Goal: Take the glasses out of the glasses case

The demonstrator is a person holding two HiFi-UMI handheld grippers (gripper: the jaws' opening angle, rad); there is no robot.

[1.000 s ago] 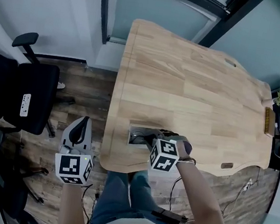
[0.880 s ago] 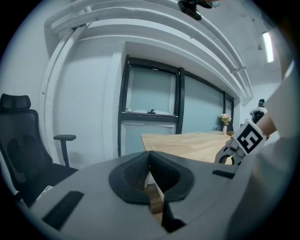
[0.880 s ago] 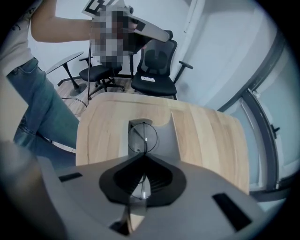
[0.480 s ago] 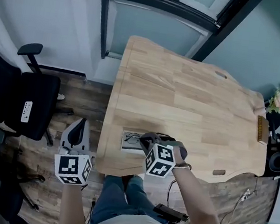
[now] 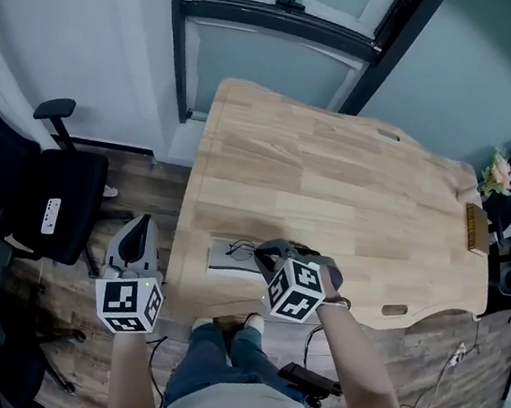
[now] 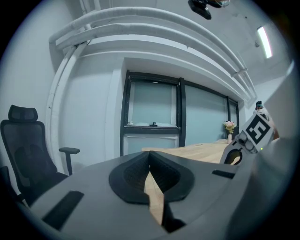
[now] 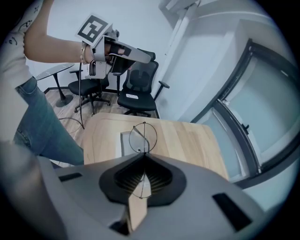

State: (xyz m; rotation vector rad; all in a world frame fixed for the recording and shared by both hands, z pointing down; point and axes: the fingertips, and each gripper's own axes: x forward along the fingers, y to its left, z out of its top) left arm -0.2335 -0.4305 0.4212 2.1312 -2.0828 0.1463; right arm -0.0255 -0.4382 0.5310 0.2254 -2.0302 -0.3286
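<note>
The glasses [image 7: 142, 137] are thin, black, round wire frames. My right gripper [image 7: 143, 155] is shut on them and holds them a little above the table, one lens sticking out past the fingertips. In the head view the glasses [image 5: 243, 248] hang over the open grey glasses case [image 5: 220, 257], which lies near the wooden table's [image 5: 353, 184] front left corner, with the right gripper [image 5: 262, 250] just right of it. My left gripper [image 5: 142, 226] hovers off the table's left side over the floor. Its jaws [image 6: 149, 160] are shut with nothing in them.
A black office chair [image 5: 47, 207] stands left of the table. A small vase of flowers [image 5: 497, 173] and a brown wooden block [image 5: 475, 229] sit at the far right edge. The person's legs in jeans [image 5: 214, 362] are at the front edge.
My right gripper has risen from the case with the glasses in it, so the frames now hang clear above the case. The left gripper has also risen slightly beside the table.
</note>
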